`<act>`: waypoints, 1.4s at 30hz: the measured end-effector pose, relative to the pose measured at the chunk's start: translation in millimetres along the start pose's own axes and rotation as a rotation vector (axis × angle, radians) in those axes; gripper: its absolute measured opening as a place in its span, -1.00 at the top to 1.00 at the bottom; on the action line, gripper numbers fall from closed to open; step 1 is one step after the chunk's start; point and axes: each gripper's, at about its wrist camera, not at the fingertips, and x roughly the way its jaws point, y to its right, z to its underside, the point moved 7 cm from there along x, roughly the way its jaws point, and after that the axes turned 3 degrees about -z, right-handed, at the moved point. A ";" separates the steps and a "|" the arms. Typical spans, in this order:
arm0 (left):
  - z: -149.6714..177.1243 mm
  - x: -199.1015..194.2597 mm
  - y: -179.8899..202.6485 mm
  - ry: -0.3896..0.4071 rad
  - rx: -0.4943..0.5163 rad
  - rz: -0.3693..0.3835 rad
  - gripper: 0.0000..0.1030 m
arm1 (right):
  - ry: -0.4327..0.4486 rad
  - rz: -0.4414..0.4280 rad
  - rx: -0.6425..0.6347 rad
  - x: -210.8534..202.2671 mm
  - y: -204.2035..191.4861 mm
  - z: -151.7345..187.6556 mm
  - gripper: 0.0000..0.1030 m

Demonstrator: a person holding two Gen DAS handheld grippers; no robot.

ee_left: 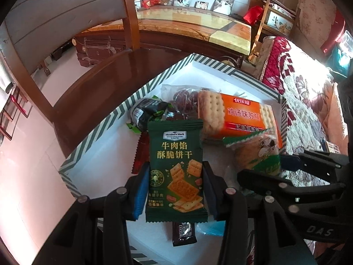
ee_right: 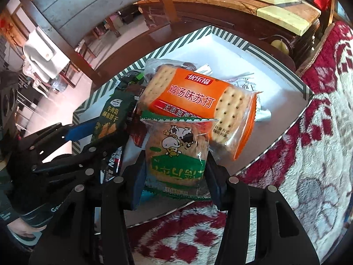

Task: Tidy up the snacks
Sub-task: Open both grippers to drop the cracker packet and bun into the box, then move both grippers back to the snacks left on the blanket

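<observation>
The left gripper (ee_left: 174, 190) is clamping a dark green cracker packet (ee_left: 176, 170) between its blue pads, pressing on the packet's two long edges near the lower half. The right gripper (ee_right: 176, 176) is likewise closing on a clear cow-print biscuit packet (ee_right: 176, 154), its pads bearing on both sides of the wrapper. Both packets are hanging just above a white box with a green-striped rim (ee_left: 99, 132), which is sitting on a dark wooden table (ee_left: 92, 84) beside a red-and-white floral blanket (ee_right: 308, 154).

Both packets are looking light and crinkly, with slick film that could be slipping under the pads, and the crackers inside are probably brittle, so a gentle squeeze across the flat middle seems safer than pinching a sealed end.

The green packet is carrying a "Member's Mark" badge over the words 牛肉馅酥脆饼干. The biscuit packet is showing two cartoon cows above a green band whose lettering is too distorted to read. Lying in the box behind them, an orange soda-cracker pack (ee_right: 196, 101) is reading 优乐福 and 鸡汤味苏打, and it is resting partly on a bag of dark red fruit (ee_left: 185, 99). A black-and-green wrapped sweet (ee_left: 147, 112) is lying near the left rim, and a dark sachet (ee_right: 113, 163) under the left gripper is showing part of "NES".
</observation>
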 end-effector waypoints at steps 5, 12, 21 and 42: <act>-0.6 0.5 -3.4 -0.003 -0.018 -0.001 0.01 | 0.047 -0.042 0.038 -13.8 -5.7 -0.8 -0.17; -0.6 -1.6 -3.0 0.007 -0.021 -0.009 -0.47 | 0.085 -0.009 0.043 -32.7 -5.5 6.5 -0.17; -1.2 -7.3 0.7 0.037 -0.010 -0.027 -0.64 | 0.143 -0.004 0.099 -51.8 4.5 20.5 -0.17; 1.2 -41.6 52.5 0.107 0.075 0.040 -0.64 | 0.178 0.068 0.170 -82.2 30.8 63.9 -0.17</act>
